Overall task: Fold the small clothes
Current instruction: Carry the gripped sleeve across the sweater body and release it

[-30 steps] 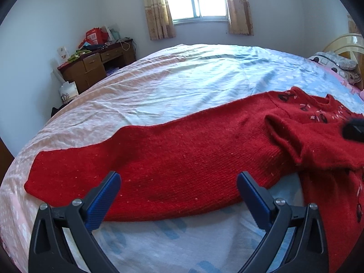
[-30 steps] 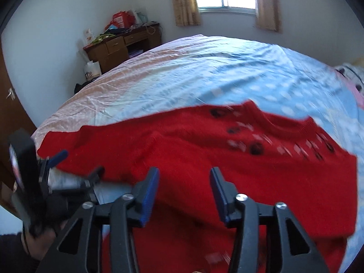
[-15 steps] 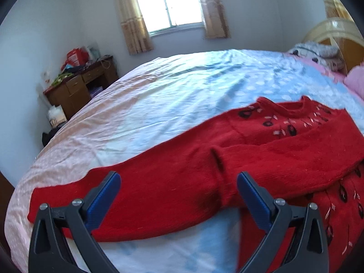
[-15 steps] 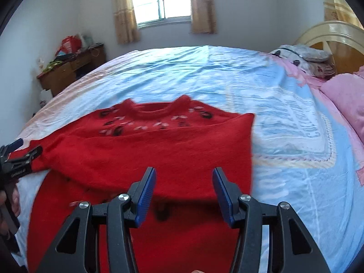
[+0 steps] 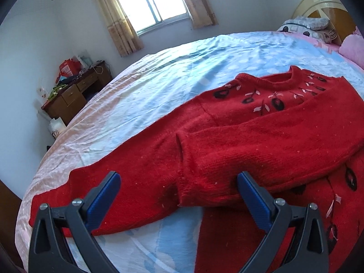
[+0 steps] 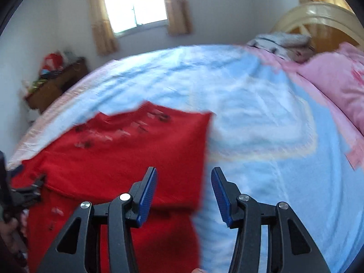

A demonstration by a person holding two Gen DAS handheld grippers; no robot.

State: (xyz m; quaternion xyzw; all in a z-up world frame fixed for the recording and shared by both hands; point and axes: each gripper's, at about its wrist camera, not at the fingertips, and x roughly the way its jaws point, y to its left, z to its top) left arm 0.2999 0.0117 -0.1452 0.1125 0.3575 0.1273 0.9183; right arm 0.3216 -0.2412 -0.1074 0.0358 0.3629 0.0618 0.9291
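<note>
A red knit sweater point(image 5: 261, 134) with black and pink flower stitching lies flat on the bed. One sleeve is folded across its chest; the other sleeve point(image 5: 109, 182) stretches out to the left. My left gripper point(image 5: 178, 190) is open and empty, just above the folded sleeve's cuff. In the right wrist view the sweater point(image 6: 127, 150) is blurred. My right gripper point(image 6: 184, 187) is open and empty over the sweater's right edge. The left gripper point(image 6: 20, 188) shows at that view's left edge.
The bed has a light blue and pink sheet point(image 5: 173, 68). Pink pillows point(image 6: 336, 79) and a cream headboard point(image 6: 318, 20) are at the right. A wooden desk point(image 5: 75, 95) with clutter stands by the far left wall, under a curtained window point(image 5: 154, 2).
Both grippers have swung to the right. The right gripper has moved from over the sweater's middle to its right edge. The left gripper has closed in on the folded sleeve's cuff.
</note>
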